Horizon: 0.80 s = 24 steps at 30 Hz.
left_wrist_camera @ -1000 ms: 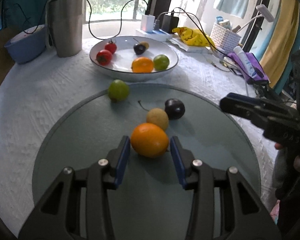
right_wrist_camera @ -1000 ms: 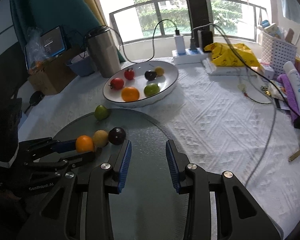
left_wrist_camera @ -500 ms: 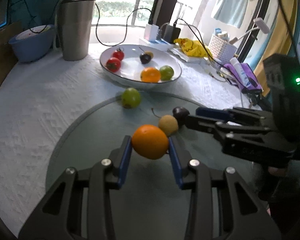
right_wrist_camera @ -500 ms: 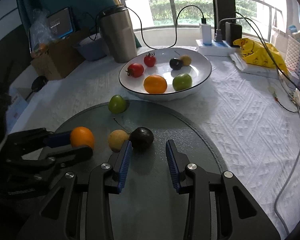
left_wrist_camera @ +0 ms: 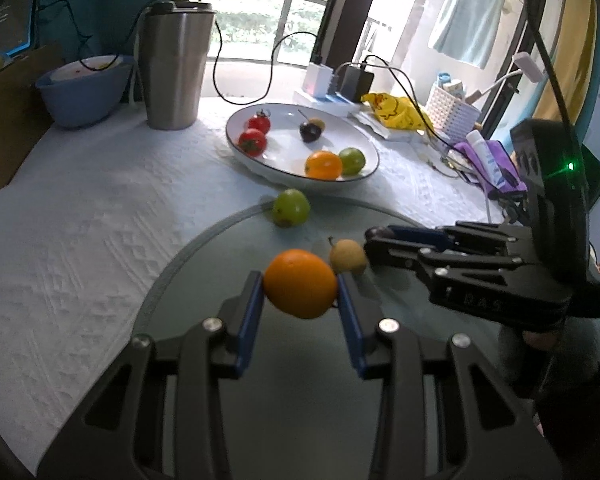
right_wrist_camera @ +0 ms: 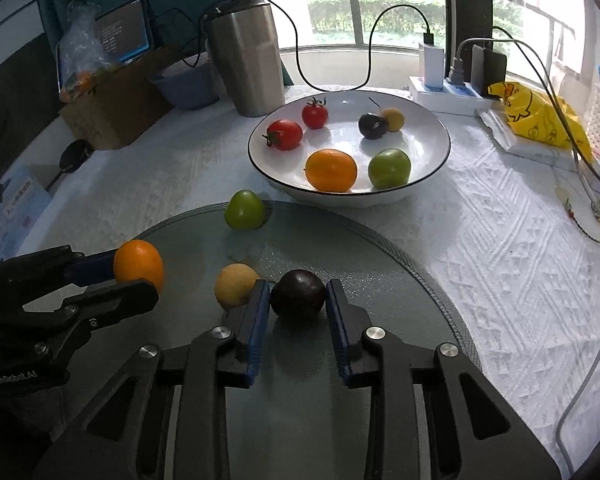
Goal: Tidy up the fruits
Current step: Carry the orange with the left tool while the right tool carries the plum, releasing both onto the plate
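Observation:
My left gripper [left_wrist_camera: 300,292] is shut on an orange [left_wrist_camera: 300,283] and holds it above the round glass mat [left_wrist_camera: 284,400]; the orange also shows in the right wrist view [right_wrist_camera: 138,265]. My right gripper [right_wrist_camera: 298,300] has its pads on either side of a dark plum [right_wrist_camera: 298,297] that rests on the mat. A yellow fruit [right_wrist_camera: 235,285] lies just left of the plum. A green fruit [right_wrist_camera: 244,210] sits at the mat's far edge. The white bowl [right_wrist_camera: 428,160] beyond holds two tomatoes, an orange, a green fruit, a plum and a yellow fruit.
A steel tumbler [right_wrist_camera: 246,68] stands behind the bowl to the left, next to a blue bowl [left_wrist_camera: 80,92] and a cardboard box [right_wrist_camera: 116,108]. A power strip with cables [right_wrist_camera: 448,92], a yellow bag [right_wrist_camera: 540,120] and a white basket [left_wrist_camera: 452,108] lie at the right.
My left gripper closed on the orange and lifted it off the mat. My right gripper moved forward to the dark plum and narrowed around it.

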Available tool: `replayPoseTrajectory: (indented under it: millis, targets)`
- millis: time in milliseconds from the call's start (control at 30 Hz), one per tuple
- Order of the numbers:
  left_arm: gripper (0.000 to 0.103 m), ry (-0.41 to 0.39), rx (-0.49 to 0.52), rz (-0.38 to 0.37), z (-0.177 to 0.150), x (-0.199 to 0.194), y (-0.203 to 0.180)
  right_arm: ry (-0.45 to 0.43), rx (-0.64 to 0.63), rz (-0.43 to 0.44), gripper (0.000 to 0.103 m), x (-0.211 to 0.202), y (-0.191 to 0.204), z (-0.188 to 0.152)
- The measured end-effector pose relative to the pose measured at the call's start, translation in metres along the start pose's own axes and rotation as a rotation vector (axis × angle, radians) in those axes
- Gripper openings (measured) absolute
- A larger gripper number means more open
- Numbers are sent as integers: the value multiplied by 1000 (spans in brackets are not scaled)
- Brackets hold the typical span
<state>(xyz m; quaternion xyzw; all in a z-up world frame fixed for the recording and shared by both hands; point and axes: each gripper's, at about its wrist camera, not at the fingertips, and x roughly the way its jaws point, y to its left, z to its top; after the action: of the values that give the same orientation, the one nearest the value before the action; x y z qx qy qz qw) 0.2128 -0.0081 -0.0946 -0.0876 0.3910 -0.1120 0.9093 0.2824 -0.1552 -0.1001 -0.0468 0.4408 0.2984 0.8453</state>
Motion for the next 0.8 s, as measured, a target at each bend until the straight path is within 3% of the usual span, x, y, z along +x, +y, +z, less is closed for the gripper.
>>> replayPoseTrajectory:
  millis: [800]
  targets:
    - [39,-41,36,36,34,-10,-21,-120,36,-8,31,-48,-30,17]
